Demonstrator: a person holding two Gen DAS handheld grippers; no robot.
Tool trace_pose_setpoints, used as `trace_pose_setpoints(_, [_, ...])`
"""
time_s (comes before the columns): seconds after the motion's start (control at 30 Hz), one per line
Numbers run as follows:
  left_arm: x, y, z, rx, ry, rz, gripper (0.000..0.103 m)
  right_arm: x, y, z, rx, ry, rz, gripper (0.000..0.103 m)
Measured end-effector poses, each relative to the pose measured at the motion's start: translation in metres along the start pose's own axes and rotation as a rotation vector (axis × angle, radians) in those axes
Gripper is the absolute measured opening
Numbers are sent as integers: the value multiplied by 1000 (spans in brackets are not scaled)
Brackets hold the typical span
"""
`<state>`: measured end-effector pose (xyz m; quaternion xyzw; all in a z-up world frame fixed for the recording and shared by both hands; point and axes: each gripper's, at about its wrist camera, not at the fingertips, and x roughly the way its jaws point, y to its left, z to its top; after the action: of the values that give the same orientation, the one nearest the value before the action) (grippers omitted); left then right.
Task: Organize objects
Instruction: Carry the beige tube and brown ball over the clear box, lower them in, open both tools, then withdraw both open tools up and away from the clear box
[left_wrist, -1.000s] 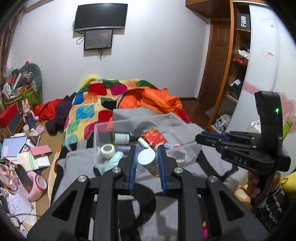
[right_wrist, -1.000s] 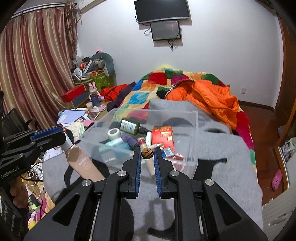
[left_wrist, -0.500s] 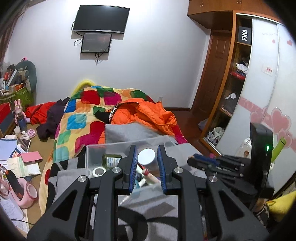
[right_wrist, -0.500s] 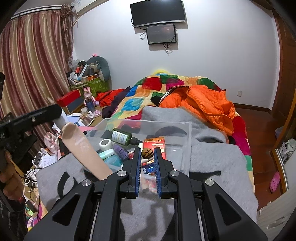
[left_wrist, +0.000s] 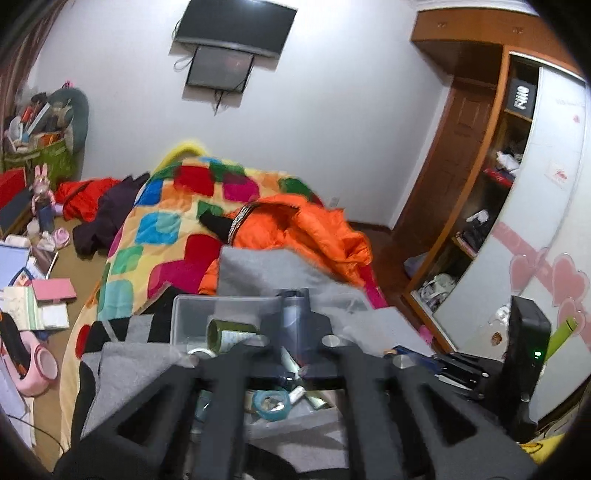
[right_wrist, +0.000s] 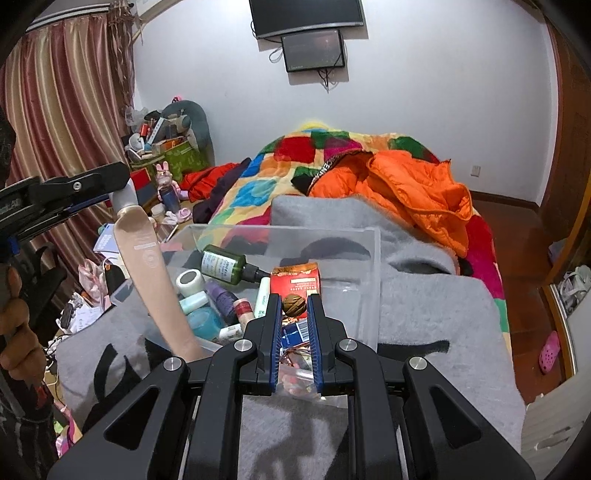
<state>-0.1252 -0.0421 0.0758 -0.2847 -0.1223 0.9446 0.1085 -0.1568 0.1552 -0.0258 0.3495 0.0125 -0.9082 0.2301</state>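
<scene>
Grey blanket (right_wrist: 424, 295) on the bed carries a clear bin (right_wrist: 354, 236). Above it, right tool (right_wrist: 294, 310) grips a walnut (right_wrist: 294, 304); left tool (left_wrist: 293, 314), blurred, clamps a beige tube (right_wrist: 147, 266).

Bin right half: your clearest drop zone; the clear bin (right_wrist: 369, 258) shows bare floor right of the red box (right_wrist: 295, 282).
Bin left half: crowded; the green bottle (right_wrist: 221, 264), white tape roll (right_wrist: 190, 282) and purple spool (right_wrist: 221, 299) lie close together.
Left approach: the beige tube (right_wrist: 147, 266) slants over the bin's left wall and blocks you there.
Right flank: the grey blanket (right_wrist: 436, 314) lies bare beside the bin.
Behind bin: the orange jacket (right_wrist: 413, 195) is heaped well apart.
</scene>
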Motion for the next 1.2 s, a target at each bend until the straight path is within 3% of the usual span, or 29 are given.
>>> trace_pose_setpoints(0.27, [44, 33, -16, -50, 115, 49, 0, 19, 2, -3, -3, 45, 11, 12])
trace_pose_setpoints(0.63, [49, 17, -45, 50, 175, 55, 2, 26, 5, -7, -12, 78, 14, 13])
trace_pose_setpoints(0.73, [50, 16, -48, 51, 188, 47, 5, 24, 5, -7, -10, 75, 14, 22])
trace_pose_setpoints(0.83, [48, 14, -51, 54, 189, 47, 12, 20, 5, -6, -8, 61, 10, 31])
trace_pose_setpoints(1.03, [37, 9, -53, 70, 159, 61, 47, 9, 3, -4, -1, 42, 18, 39])
trace_pose_setpoints(1.2, [28, 5, -57, 78, 149, 50, 59, -3, 5, -4, -9, 23, 24, 47])
